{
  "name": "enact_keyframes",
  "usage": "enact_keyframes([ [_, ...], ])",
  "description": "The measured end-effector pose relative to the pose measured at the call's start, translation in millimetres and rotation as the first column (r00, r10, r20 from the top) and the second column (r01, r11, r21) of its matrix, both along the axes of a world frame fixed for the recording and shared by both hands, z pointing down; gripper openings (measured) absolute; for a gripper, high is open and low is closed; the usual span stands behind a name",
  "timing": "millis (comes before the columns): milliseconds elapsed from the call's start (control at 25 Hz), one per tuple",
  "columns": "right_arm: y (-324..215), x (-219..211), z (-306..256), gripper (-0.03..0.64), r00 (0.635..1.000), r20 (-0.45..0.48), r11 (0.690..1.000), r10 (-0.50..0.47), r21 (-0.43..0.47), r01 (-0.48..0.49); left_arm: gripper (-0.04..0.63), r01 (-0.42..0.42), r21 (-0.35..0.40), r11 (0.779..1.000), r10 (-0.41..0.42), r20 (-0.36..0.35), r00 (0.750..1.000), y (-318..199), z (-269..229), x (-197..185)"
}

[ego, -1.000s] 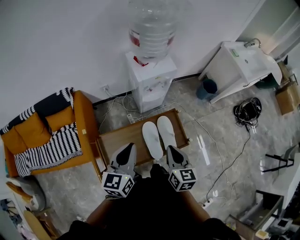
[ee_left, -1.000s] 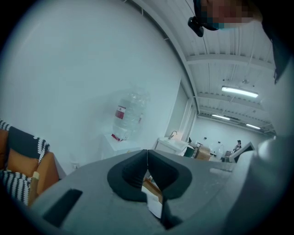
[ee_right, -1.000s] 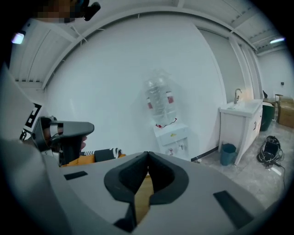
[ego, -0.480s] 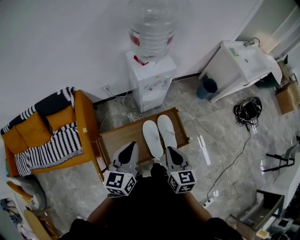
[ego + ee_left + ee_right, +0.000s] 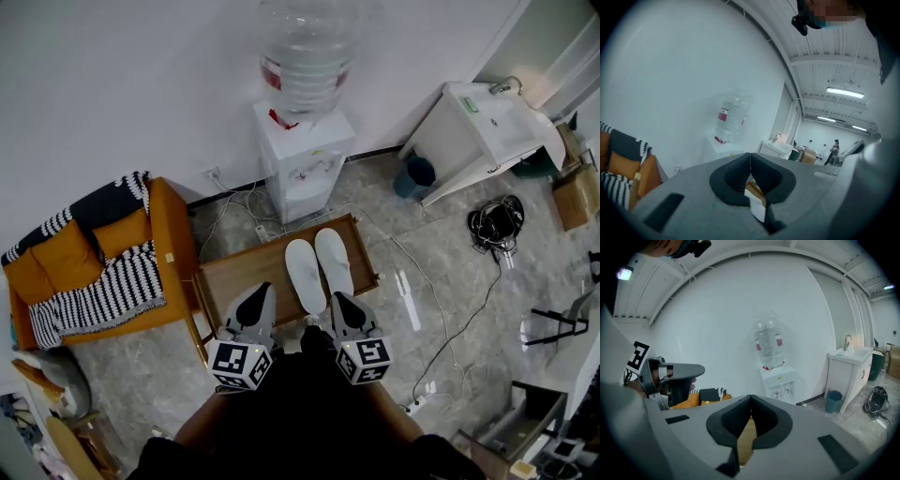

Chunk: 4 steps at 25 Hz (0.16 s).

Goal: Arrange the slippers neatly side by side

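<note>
On the low wooden bench [image 5: 239, 277] on the tiled floor, the two white slippers [image 5: 306, 274] lie close side by side, so the task looks done, while the left hand-held gripper [image 5: 263, 290] and right hand-held gripper [image 5: 339, 298] hover closed and empty.

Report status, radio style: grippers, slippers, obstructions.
Left gripper shut, empty. Right gripper shut, empty. Slippers side by side on wooden tray. No obstruction seen.
</note>
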State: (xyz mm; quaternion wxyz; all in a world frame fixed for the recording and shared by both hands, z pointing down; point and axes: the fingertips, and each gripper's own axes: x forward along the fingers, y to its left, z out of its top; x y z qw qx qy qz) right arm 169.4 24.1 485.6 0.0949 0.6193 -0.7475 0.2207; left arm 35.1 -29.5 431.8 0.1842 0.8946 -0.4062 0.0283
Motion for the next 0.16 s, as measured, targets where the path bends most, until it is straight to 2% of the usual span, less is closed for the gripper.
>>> enact_keyframes([
  [160, 1.5, -0.9, 1.5, 0.012, 1.000, 0.000, 1.000, -0.001, -0.004, 0.001, 0.017, 0.000, -0.005, 1.000, 0.000, -0.003, 1.000, 1.3, 1.2, -0.9],
])
